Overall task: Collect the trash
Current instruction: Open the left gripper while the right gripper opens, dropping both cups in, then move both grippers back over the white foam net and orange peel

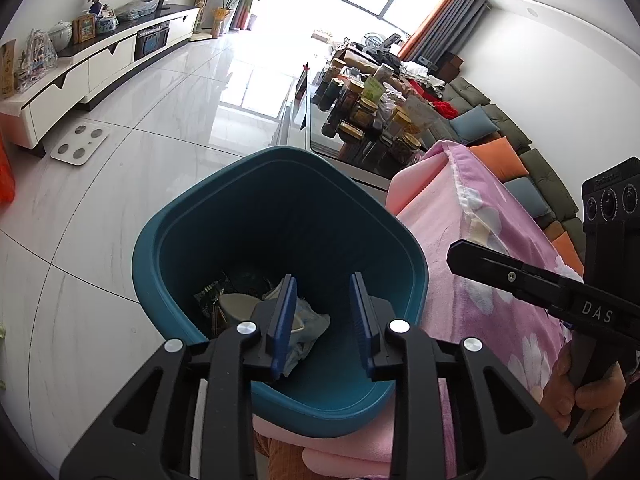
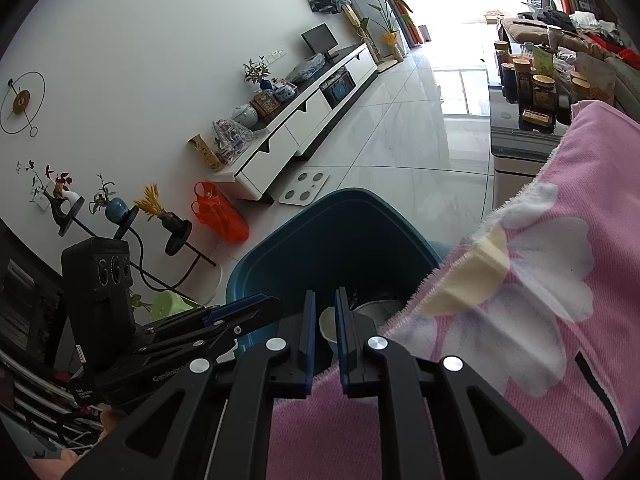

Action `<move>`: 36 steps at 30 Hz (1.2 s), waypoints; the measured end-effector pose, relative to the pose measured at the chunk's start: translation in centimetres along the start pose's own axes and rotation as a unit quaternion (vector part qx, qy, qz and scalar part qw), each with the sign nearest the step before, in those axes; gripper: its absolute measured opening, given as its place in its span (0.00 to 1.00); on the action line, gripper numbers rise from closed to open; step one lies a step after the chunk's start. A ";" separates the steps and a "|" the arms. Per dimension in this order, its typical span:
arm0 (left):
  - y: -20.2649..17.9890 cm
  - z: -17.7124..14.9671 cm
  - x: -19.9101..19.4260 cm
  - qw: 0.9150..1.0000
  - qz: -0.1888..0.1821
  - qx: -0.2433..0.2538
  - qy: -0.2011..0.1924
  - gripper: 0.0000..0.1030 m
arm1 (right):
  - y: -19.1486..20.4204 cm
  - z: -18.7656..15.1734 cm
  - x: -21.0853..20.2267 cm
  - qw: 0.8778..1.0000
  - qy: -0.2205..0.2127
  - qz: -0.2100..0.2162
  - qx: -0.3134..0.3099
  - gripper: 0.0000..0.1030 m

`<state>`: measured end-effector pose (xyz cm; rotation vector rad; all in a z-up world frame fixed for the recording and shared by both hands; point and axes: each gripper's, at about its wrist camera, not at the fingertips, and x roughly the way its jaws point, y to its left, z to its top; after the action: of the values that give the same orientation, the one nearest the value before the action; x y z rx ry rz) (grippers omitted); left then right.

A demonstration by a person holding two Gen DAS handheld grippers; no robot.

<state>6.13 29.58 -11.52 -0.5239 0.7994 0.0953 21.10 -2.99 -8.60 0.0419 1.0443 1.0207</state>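
the left gripper [image 1: 322,320] is hanging over the mouth of a teal bin [image 1: 168,248], its blue fingers [image 1: 283,320] standing apart with nothing pressed between them; crumpled pale trash [image 1: 310,326] is lying in the bin just past the left finger, and whether it is touching that pad is hard to tell. the left wrist view is looking straight down into the bin, showing a dark green wrapper [image 1: 210,292] and a pale cup-like piece [image 1: 236,306] on the bottom beside the crumpled wad. the right wrist view is seeing the same bin [image 2: 280,240] only from the side, with a white cup [image 2: 328,324] showing inside it between the fingers. the right gripper [image 2: 323,340] is hovering over the edge of a pink flowered blanket [image 2: 580,320] next to the bin, its fingers [image 2: 308,340] sitting a narrow slit apart and holding nothing. only the right view is showing a cream wedge-shaped piece [image 2: 472,280] lying on the blanket's fringe, close to the bin's rim. the left view alone is showing a hand [image 1: 588,396] wrapped around the right gripper's handle, and a glass counter [image 1: 360,160] crowded with jars [image 1: 360,108] beyond the bin. the right view alone is catching an orange plastic bag [image 2: 218,214] on the tiled floor [image 2: 400,140] by the white tv cabinet [image 2: 304,120].
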 end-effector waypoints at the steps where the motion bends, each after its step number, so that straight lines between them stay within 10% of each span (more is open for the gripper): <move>1: -0.1 -0.1 -0.1 1.000 -0.001 0.005 -0.003 0.32 | -0.1 -0.1 -0.4 1.000 -0.003 0.001 0.002 0.13; 10: -4.8 -1.0 -3.0 0.996 -0.027 0.072 -0.041 0.59 | -1.0 -2.6 -6.3 0.999 -0.042 0.008 -0.012 0.34; 23: -16.6 -3.3 -1.6 0.975 -0.128 0.180 -0.007 0.60 | -8.6 -10.1 -18.8 0.986 -0.131 -0.080 0.063 0.35; 36: -29.2 -7.3 2.6 0.942 -0.187 0.273 0.049 0.60 | -17.2 -15.6 -28.4 0.947 -0.214 -0.178 0.158 0.35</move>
<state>11.18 0.39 -5.49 -0.1448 0.7700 -0.4981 18.21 -39.41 -5.56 0.3133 0.7683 0.4764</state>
